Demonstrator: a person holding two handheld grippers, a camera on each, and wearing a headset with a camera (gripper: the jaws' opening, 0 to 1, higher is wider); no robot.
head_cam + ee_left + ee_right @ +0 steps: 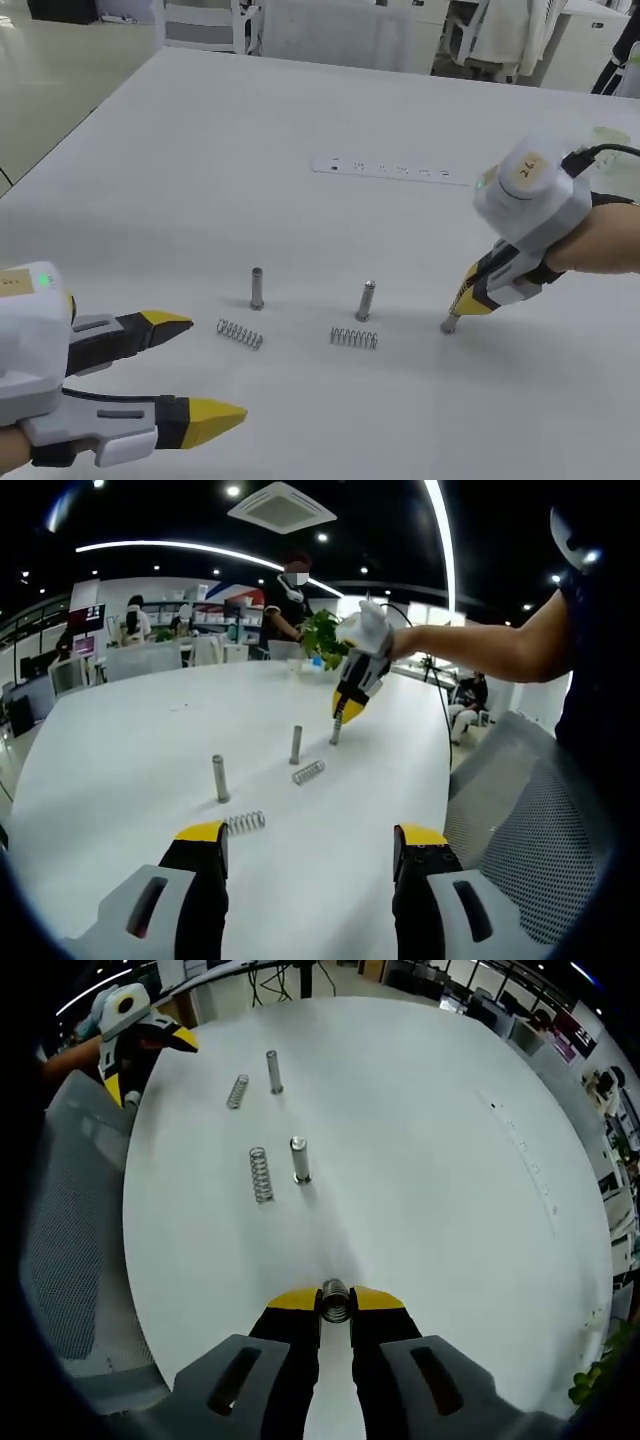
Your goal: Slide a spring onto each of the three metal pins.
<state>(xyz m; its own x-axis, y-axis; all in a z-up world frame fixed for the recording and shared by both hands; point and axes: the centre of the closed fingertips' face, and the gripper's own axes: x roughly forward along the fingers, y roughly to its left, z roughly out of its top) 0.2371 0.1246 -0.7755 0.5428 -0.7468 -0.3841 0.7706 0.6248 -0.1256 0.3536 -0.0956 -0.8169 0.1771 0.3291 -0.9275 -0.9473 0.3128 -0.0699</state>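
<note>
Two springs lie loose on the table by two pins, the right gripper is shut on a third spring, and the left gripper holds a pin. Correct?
Not quite: the left gripper holds nothing. The left gripper view shows its jaws apart over bare table. The rest stands: two springs lie by two pins, and the right gripper is shut on a third spring.

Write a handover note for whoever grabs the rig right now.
Left gripper: open, empty, hovering near a loose coiled metal spring lying on the white table.
Right gripper: shut on a held spring, upright at the table's right; pin beneath unclear.
Left metal pin and middle metal pin stand bare; second loose spring lies by the middle one.
Done: nothing confirmed. Left: all three springs.
</note>
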